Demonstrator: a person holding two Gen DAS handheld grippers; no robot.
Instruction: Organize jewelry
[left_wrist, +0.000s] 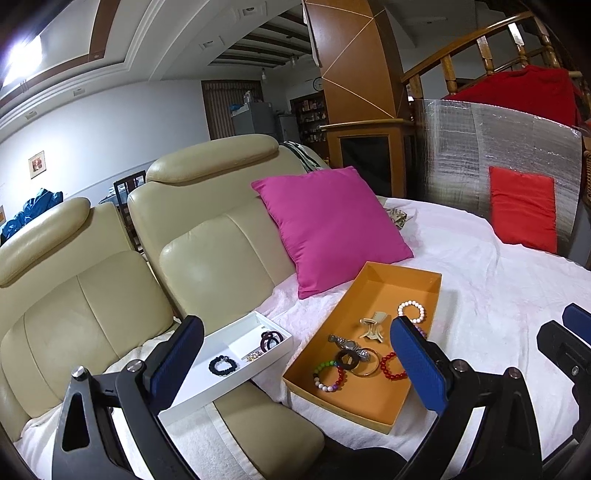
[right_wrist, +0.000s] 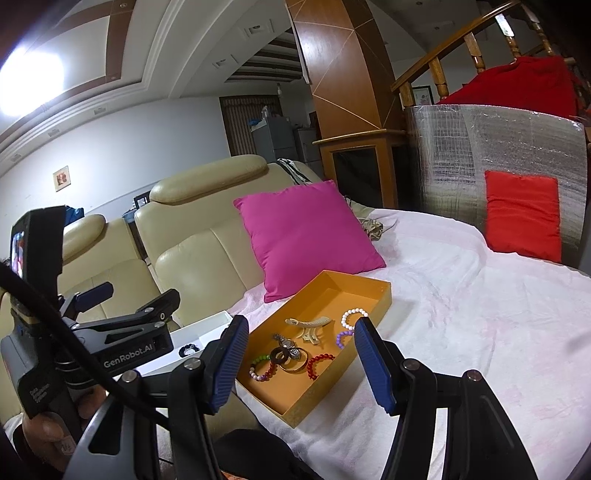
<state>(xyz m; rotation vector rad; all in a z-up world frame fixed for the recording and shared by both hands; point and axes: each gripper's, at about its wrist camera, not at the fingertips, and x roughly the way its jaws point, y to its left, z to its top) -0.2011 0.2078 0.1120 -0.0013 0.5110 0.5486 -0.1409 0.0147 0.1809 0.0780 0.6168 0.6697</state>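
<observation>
White plastic first: the divided tray (left_wrist: 236, 363) sits just ahead of my left fingers (left_wrist: 177, 354), resting partly on the sofa seat, with a black bead bracelet (left_wrist: 222, 365) in its near compartment and a dark ring-shaped piece (left_wrist: 271, 340) at its far end. My left gripper (left_wrist: 295, 360) stands open, holding nothing.

Beyond that gap, to the right, lies the orange box (left_wrist: 402, 280) on the white bedsheet (left_wrist: 498, 280), its long axis running away from me and slightly rightward. Most of the loose jewelry is heaped at its near end: a multicoloured bracelet (right_wrist: 263, 367), a watch (right_wrist: 286, 345), a gold bangle (right_wrist: 293, 363), a red bracelet (right_wrist: 318, 365).

My right gripper (right_wrist: 301, 365) is also open and empty, and that heap shows straight between its fingers (right_wrist: 373, 369), ahead and below. I judge the right hand better lined up on the box, the left on the tray.
</observation>
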